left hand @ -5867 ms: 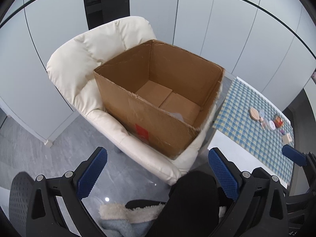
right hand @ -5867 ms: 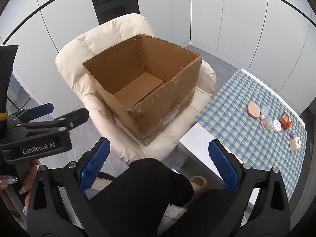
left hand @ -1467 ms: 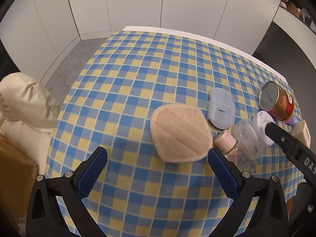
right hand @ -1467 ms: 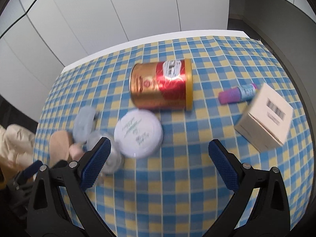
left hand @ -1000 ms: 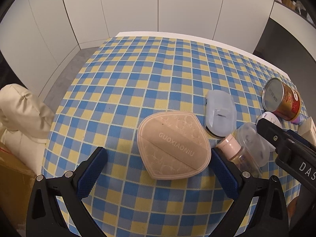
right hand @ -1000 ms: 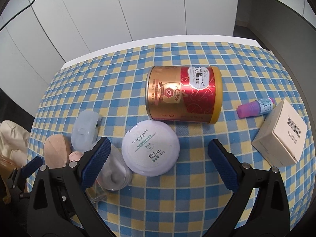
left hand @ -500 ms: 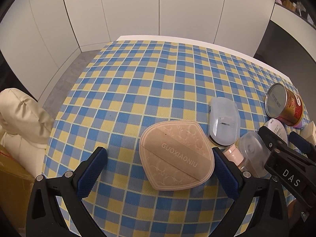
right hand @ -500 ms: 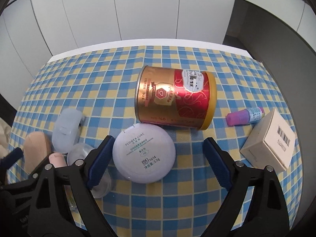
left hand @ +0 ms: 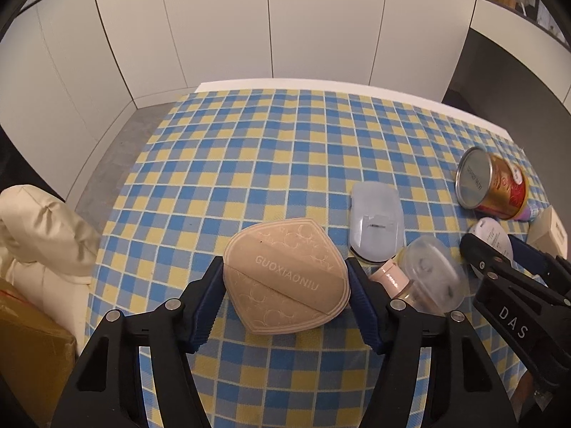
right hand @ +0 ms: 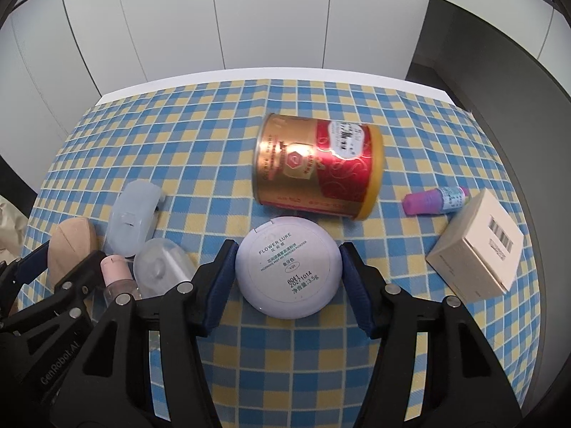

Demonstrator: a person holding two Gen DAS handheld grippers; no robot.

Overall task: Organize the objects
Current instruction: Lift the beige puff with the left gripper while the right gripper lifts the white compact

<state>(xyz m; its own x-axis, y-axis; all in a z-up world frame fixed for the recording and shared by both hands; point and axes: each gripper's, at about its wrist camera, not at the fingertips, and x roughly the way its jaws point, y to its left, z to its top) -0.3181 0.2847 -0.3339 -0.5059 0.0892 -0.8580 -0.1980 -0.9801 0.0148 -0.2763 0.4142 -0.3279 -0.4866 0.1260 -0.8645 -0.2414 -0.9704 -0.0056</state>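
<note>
Both grippers are down over the checked tablecloth (left hand: 271,149) and both sets of jaws have just been closing. In the left wrist view, low and centre, the left gripper (left hand: 285,283) has its blue pads pressed against either side of the beige powder puff (left hand: 285,278), which lies flat on the cloth with its lettered band facing up. So that one is clamped on the puff.

Over in the right wrist view, the right gripper (right hand: 287,273) sits at lower centre with its pads tight on both flanks of the round white powder compact (right hand: 288,271), label up: gripped as well.

Just above the compact, the red and gold tin (right hand: 317,166) lies on its side, close to the compact; whether they touch is unclear. To the right, a small purple bottle (right hand: 433,199) lies beside a cream carton (right hand: 476,249) with a barcode. At left of that frame, a pale translucent case (right hand: 134,219), a clear domed lid (right hand: 164,267) and a pink-capped bottle (right hand: 116,267) cluster together, with the puff at the far left edge. A cream cushion (left hand: 39,232) shows at the left of the left wrist view.
</note>
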